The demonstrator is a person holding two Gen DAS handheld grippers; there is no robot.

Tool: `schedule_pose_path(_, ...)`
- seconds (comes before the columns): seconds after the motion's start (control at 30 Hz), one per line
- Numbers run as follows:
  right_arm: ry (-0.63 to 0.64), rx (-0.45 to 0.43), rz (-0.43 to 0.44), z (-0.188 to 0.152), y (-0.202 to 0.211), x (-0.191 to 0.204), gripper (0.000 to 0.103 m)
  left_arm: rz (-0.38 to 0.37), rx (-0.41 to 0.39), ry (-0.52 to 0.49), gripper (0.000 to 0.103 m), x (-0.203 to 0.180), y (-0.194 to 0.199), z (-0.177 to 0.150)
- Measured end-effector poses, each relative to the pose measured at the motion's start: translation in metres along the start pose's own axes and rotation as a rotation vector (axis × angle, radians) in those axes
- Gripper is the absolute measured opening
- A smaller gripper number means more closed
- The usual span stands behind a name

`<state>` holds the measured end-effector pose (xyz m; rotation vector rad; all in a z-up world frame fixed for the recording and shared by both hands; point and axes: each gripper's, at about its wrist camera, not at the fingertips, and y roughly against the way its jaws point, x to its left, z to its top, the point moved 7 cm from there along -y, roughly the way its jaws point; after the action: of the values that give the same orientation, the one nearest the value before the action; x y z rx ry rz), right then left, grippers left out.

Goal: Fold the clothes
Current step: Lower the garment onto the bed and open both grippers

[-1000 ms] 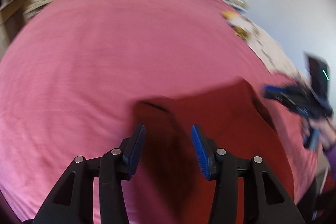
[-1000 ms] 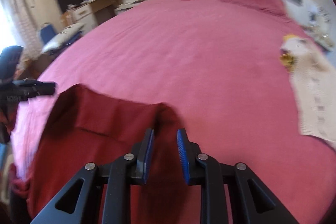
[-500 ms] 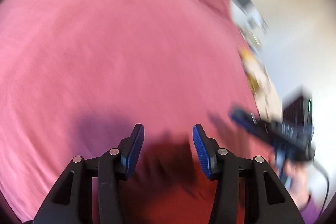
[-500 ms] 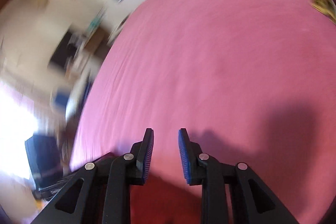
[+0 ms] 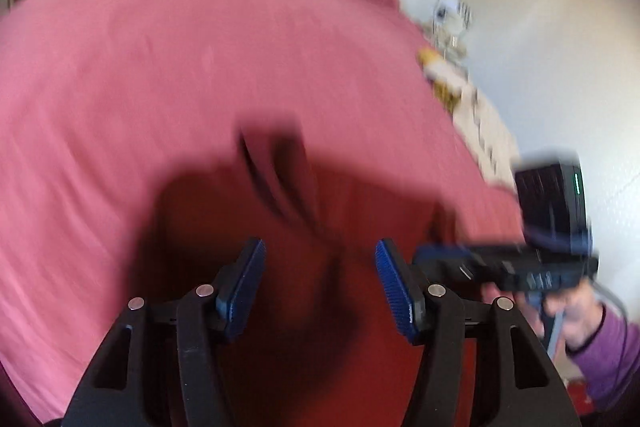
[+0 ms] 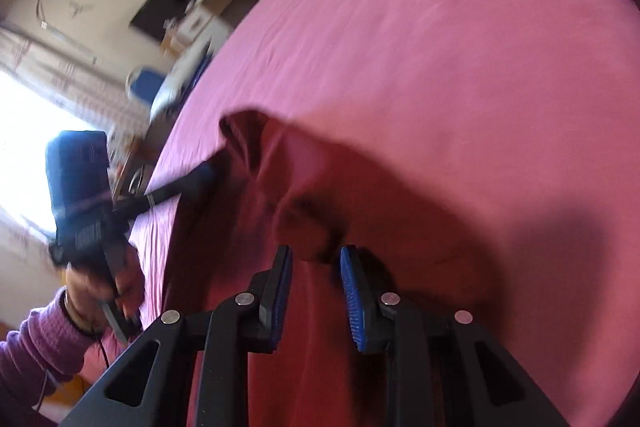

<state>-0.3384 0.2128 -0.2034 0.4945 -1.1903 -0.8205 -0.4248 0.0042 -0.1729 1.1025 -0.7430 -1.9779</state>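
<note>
Dark red garment (image 5: pixel 360 211): on pink bed (image 5: pixel 160 47), near edge. Your left gripper (image 5: pixel 320 279): fingers spreading, cloth between. Your right gripper (image 6: pixel 316 291): fingers pinching a fold.

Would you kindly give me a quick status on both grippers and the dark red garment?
Left gripper opening, nothing pinched. Right gripper part open over a raised fold, grip unclear. Dark red garment rumpled on the pink bedspread. Nothing in the way.

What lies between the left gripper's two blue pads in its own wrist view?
In the left wrist view, the dark red garment lies beneath the opening left gripper; neither pad presses it.
</note>
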Motion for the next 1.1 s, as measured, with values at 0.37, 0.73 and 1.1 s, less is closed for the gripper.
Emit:
schedule_pose_path(0.37, -0.274, -0.386, -0.156, 0.112, 0.079, -0.074, 0.026, 0.211, -0.15, -0.013, 0.059, 0.029, -0.035, 0.107)
schedule_pose_path(0.73, -0.321, -0.234, -0.219, -0.141, 0.182, -0.083, 0.027, 0.096, -0.09, -0.121, 0.062, -0.025, 0.046, -0.048)
schedule_pose_path(1.1, -0.429, -0.105, -0.169, -0.345, 0.189, -0.037, 0.018, 0.299, -0.012, -0.316, 0.063, -0.038, 0.061, -0.191)
